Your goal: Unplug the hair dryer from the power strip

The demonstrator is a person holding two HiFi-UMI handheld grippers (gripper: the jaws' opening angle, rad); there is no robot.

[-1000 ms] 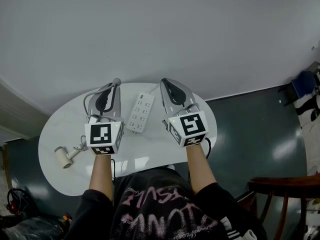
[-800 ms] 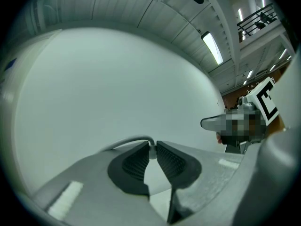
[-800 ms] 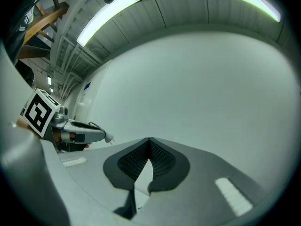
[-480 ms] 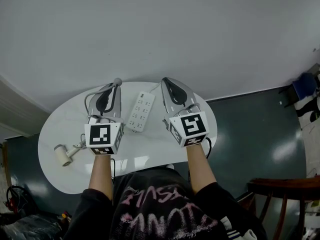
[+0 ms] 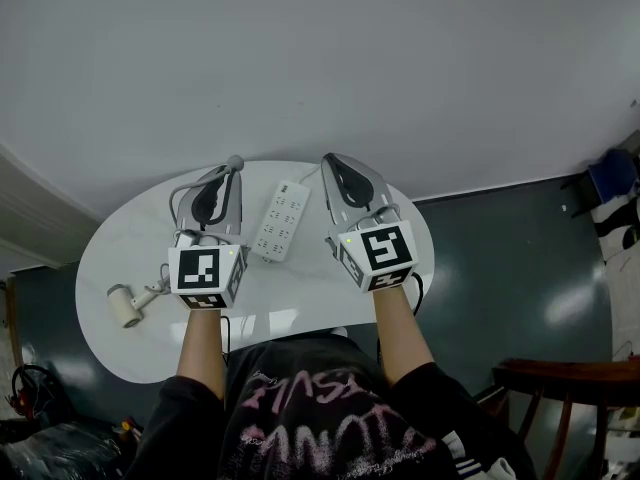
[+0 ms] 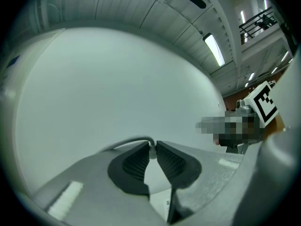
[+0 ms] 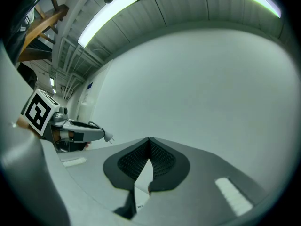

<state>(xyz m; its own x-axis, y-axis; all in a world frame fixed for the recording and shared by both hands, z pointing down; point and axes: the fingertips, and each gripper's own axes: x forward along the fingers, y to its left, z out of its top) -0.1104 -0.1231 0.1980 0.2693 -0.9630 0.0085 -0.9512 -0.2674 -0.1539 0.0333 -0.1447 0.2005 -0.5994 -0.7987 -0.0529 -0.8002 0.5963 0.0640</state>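
Note:
A white power strip (image 5: 281, 218) lies in the middle of the white oval table (image 5: 120, 248), between my two grippers. The small white hair dryer (image 5: 125, 306) lies at the table's left. My left gripper (image 5: 233, 165) is shut on the dryer's plug (image 7: 108, 137), held level off the strip with its prongs bare. In the left gripper view the grey cord (image 6: 126, 143) curves out from between the closed tips of the left gripper (image 6: 151, 148). My right gripper (image 5: 327, 160) is shut with nothing in it, right of the strip; its pads meet at the tip of the right gripper (image 7: 149, 141).
A white wall rises just behind the table. A wooden chair (image 5: 560, 376) stands on the dark floor at the lower right. Dark clutter (image 5: 30, 393) sits on the floor at the lower left, and a blue object (image 5: 610, 171) at the far right.

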